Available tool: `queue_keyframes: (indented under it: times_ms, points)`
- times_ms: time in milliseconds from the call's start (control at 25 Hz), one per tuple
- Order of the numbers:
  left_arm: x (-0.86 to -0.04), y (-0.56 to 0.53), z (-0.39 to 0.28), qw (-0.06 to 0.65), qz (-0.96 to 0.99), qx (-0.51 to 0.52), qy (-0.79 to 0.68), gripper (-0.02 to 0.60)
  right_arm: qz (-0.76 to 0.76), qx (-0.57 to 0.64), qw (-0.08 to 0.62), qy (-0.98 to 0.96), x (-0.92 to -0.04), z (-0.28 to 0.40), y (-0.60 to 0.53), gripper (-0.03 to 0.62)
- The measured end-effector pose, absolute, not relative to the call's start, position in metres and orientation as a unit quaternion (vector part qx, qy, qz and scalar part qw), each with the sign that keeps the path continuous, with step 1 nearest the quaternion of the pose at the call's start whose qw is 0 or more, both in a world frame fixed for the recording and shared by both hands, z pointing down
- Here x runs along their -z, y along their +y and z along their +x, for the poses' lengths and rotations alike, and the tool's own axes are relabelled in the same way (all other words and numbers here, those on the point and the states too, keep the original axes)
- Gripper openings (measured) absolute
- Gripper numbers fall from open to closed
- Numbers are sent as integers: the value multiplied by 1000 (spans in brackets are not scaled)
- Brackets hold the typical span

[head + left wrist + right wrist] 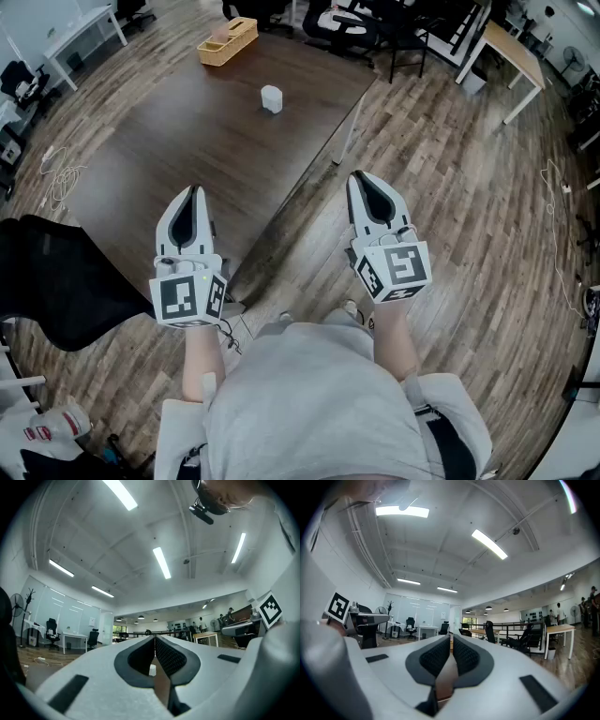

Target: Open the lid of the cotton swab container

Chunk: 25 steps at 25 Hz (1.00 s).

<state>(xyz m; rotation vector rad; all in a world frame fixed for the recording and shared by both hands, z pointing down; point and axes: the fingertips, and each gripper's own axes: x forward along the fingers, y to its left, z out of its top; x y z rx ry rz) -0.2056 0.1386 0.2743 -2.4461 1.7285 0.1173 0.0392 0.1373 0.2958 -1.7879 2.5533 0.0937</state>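
Cotton swab container (271, 97) sits small and white, upper middle of the frame, on the dark table (187, 141), well apart from both grippers. Left gripper (193, 195) and right gripper (362, 180): jaws together, empty. It looks light, smooth, likely to skid. Steady the body, pinch the lid's rim.

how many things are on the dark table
2: a white container on the table past its middle, a yellow basket at the far edge; the basket may hide more.
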Motion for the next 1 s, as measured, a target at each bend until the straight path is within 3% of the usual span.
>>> queue_keyframes:
  times_ms: [1000]
  points:
    - [-295,116,-210,58,-831,-27,553,11,-577,-14,9,817,-309,21,123,25]
